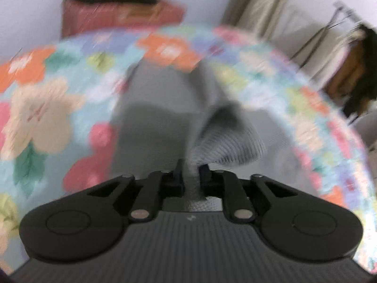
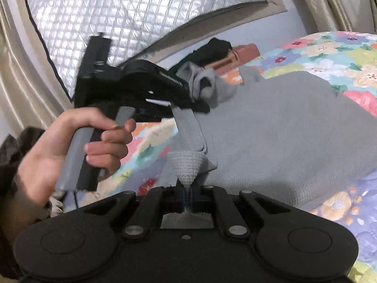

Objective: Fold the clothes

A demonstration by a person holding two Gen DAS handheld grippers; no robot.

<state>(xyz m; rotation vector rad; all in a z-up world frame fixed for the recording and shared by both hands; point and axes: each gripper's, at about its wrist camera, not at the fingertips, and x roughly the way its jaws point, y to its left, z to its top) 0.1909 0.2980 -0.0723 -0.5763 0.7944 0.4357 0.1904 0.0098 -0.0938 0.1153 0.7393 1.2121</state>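
In the left wrist view, the left hand-held gripper (image 1: 191, 172) sits at the bottom centre with its jaws drawn narrow on a bunched ribbed cuff of the grey sweater (image 1: 165, 118); the knit passes between the pads and flares out just above and to the right of them. Beyond it, the rest of the garment spreads up the middle of the blurred frame over the floral bedspread (image 1: 47, 99).

In the right wrist view, the right hand-held gripper (image 2: 187, 194) at the bottom centre is closed tight on another fold of the same grey sweater (image 2: 282, 129), a ribbed point of cloth rising straight from its fingertips. The body of the garment lies flat to the right and above, filling the middle right of the frame on the floral bedspread (image 2: 329, 54). At centre left, a hand (image 2: 70, 148) grips the handle of the left hand-held gripper (image 2: 198, 99), whose tip clamps a sleeve near the sweater's upper left edge. A quilted silver panel (image 2: 117, 23) fills the upper left.
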